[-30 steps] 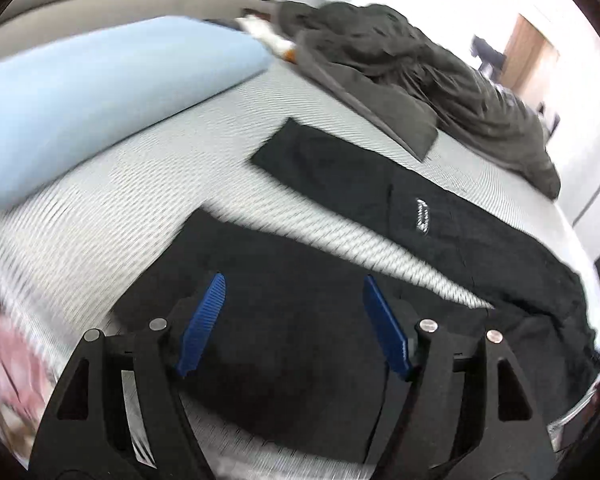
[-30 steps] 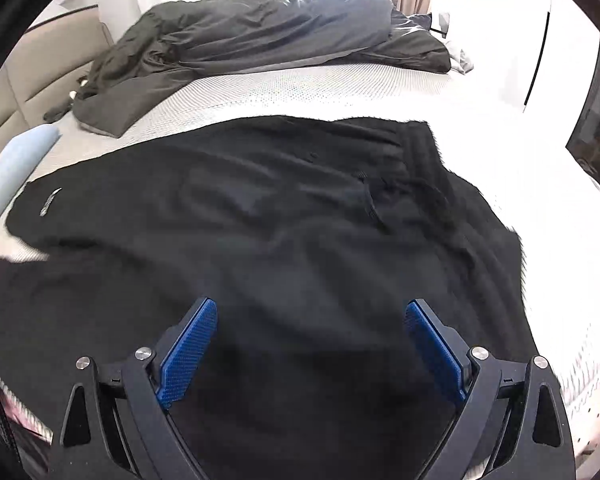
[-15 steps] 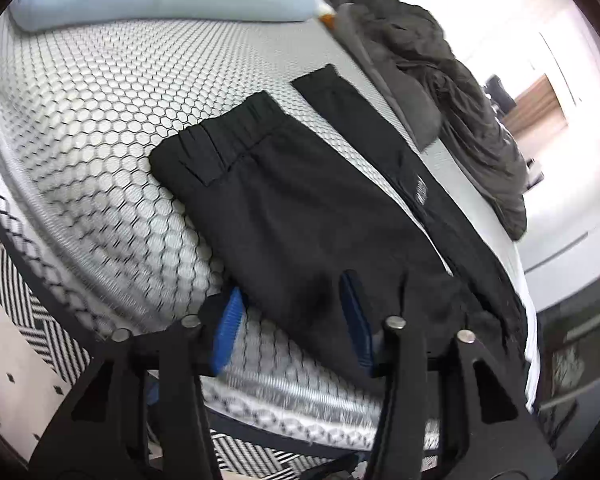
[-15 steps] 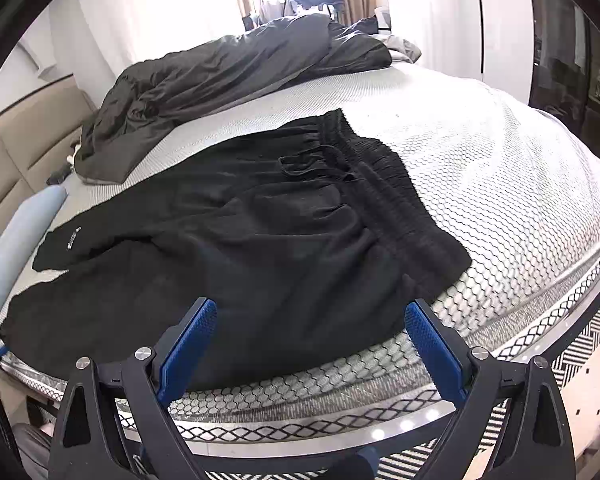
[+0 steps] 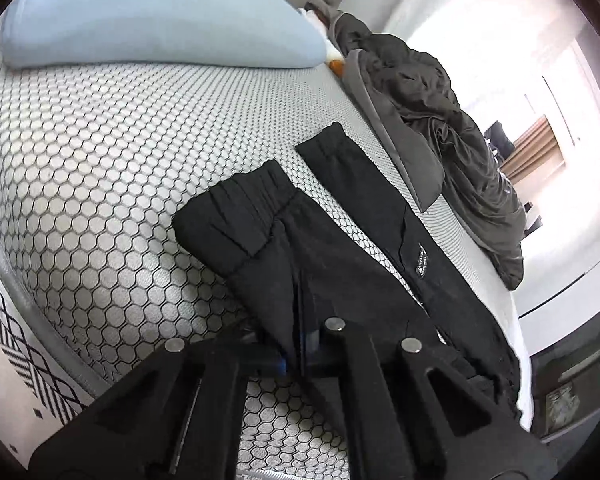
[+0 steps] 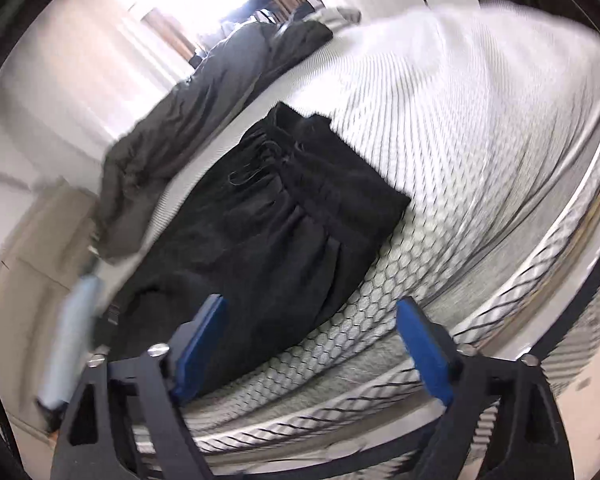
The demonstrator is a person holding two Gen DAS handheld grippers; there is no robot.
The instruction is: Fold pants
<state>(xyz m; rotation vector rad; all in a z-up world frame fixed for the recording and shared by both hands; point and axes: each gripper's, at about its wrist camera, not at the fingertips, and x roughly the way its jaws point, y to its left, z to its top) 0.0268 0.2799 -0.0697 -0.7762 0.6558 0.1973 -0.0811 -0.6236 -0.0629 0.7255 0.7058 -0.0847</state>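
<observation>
Black pants lie flat on the bed, their two elastic cuffs pointing toward the pillow. My left gripper is shut on the near edge of the closer leg, at the mattress edge, with a ridge of fabric pinched between the blue pads. In the right wrist view the same pants show their gathered waistband. My right gripper is tilted and low at the bed's edge, its jaws closing. The near edge of the pants lies between them beside the left pad. Neither pad presses on it.
A light blue pillow lies at the head of the honeycomb-patterned mattress. A crumpled dark grey duvet runs along the far side behind the pants. A patterned rug shows below the mattress edge.
My left gripper sank to the mattress edge and shut on the near leg's edge. My right gripper swung sideways toward the waistband end, rolled, and its jaws narrowed a little.
</observation>
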